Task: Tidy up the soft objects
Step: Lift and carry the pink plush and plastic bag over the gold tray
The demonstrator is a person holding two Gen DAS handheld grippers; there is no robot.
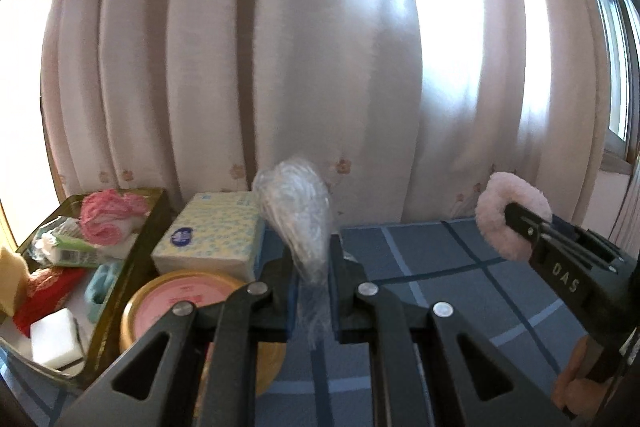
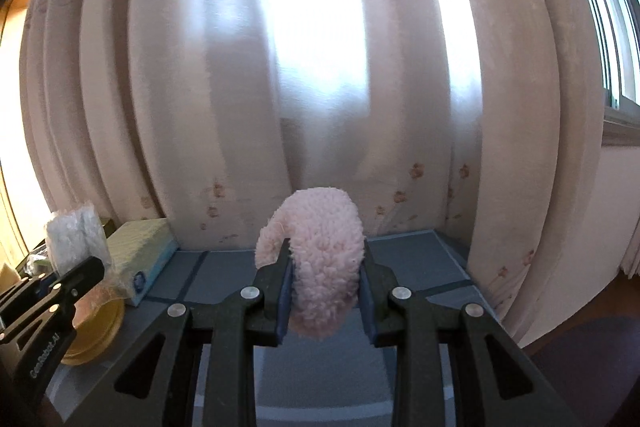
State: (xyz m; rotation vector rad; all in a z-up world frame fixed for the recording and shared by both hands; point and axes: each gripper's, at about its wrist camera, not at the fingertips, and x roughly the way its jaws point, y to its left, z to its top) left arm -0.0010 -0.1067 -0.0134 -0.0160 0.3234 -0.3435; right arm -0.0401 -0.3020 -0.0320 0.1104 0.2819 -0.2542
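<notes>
- The curtain (image 1: 280, 67) fills the background behind a table with a blue checked cloth (image 1: 440, 267), daylight coming through its folds.
- The green-rimmed bin (image 1: 132, 263) at the left already holds soft odds and ends: a pink knit bundle (image 1: 106, 217), a white sponge block (image 1: 54, 341), a red fabric piece (image 1: 44, 287). It is probably where both held items are headed.
- A tissue pack (image 1: 212, 235) and a round yellow tin with a pink lid (image 1: 184, 301) sit just beside the bin, between it and the left gripper, so they may crowd a low approach.
- The left gripper (image 1: 314, 283) has its fingers pressed narrow on a clear plastic-wrapped bundle (image 1: 298, 215), which stands up above the jaws, lifted off the cloth.
- The right gripper (image 2: 326, 291) is clamped on a pink fluffy ring (image 2: 320, 259), squeezing its pile (the soft body bulges out above and below). It hangs over the table, well apart from the bin.
</notes>
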